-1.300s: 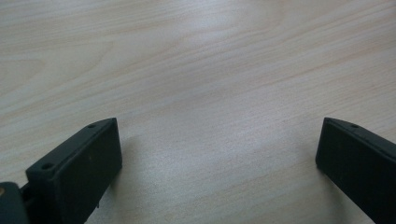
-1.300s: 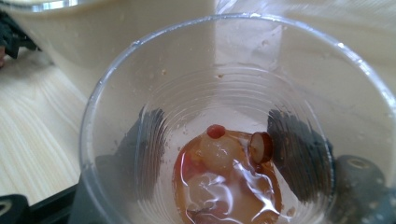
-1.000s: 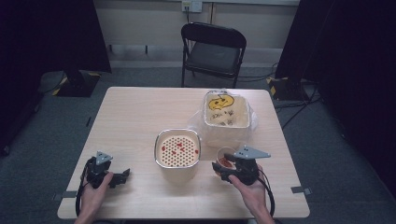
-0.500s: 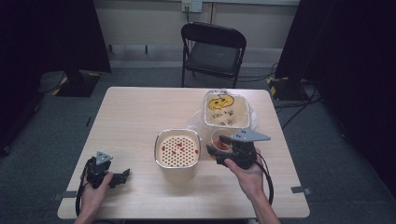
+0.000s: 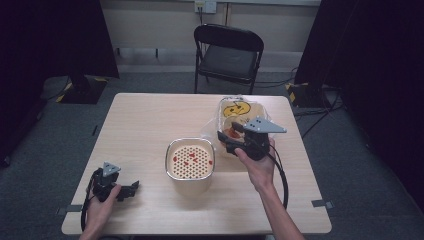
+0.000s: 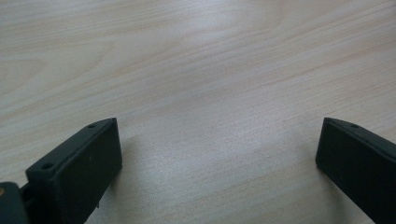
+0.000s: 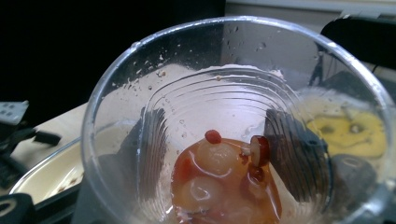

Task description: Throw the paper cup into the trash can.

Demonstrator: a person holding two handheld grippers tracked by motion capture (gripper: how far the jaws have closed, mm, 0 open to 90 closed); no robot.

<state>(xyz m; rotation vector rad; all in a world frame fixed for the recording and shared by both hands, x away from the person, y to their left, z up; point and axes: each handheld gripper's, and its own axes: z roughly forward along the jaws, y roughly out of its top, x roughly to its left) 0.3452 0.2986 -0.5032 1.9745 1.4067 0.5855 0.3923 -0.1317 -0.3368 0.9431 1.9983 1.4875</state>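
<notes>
Dim room with dark curtains either side, grey carpet, and a black folding chair [image 5: 229,50] pushed up behind a light wood table [image 5: 145,125].

The right gripper [image 5: 231,141] has its jaws closed round a clear plastic cup [image 7: 233,130], and they've just been squeezing in a bit more on it. Inside the cup there's amber liquid with pale round pieces and a few red bits sitting at the bottom. It's held up off the table, just right of the metal bowl with the perforated strainer [image 5: 190,160], which already has some red bits on it.

Looks like the pouring step to me: next he needs to bring the cup over the strainer and tip it slowly so nothing splashes past the rim.

The left gripper [image 5: 131,187] sits near the table's front left corner, jaws wide apart with nothing between them. Behind the cup is a plastic-wrapped box with a yellow smiley [image 5: 239,109].
</notes>
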